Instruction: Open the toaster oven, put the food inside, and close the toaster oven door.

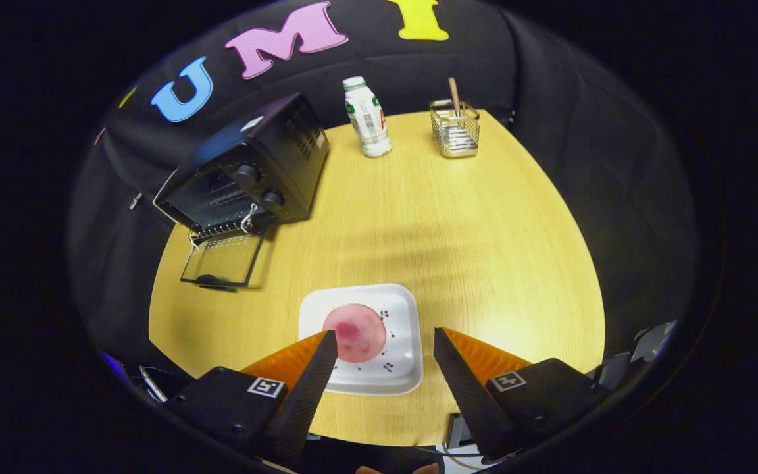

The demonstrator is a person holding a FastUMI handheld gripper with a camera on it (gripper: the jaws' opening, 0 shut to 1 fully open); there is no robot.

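Yellow table [471, 263]: toaster oven [247, 174] door [222, 260] already down; food [354, 332] waits on plate [400, 309], my gripper [385, 342] spread apart, empty.

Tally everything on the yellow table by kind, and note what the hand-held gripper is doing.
Toaster oven, door down: 1
Bottle: 1
Wire basket with a stick: 1
White plate: 1
Pink food on the plate: 1
Total: 5
Hand-held gripper: open above the plate, holding nothing.
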